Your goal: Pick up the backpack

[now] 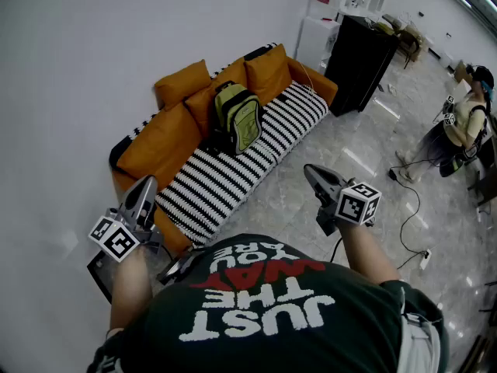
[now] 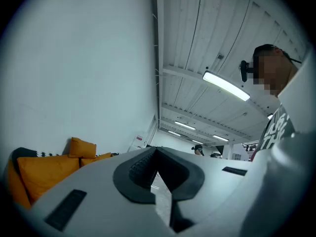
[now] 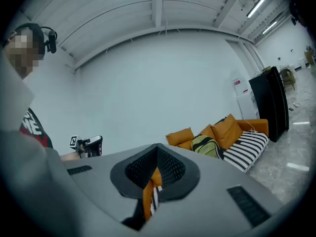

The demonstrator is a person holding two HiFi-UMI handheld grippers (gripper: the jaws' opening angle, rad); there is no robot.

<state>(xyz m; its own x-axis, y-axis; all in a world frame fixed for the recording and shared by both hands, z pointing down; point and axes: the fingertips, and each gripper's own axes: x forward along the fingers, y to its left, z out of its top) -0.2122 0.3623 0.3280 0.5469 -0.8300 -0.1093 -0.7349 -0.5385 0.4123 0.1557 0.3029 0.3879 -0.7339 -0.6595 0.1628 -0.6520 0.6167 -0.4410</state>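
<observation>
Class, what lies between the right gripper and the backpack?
In the head view, only floor and striped sofa seat separate the right gripper and backpack.

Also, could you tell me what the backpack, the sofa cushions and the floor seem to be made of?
Backpack: probably woven synthetic fabric, matt green with dark trim; it slumps softly.
Sofa cushions: plump orange upholstery, smooth-looking; whether cloth or leatherette is too far off to tell.
Floor: polished stone or tile, pale and marbled, with glossy bright reflections.
</observation>
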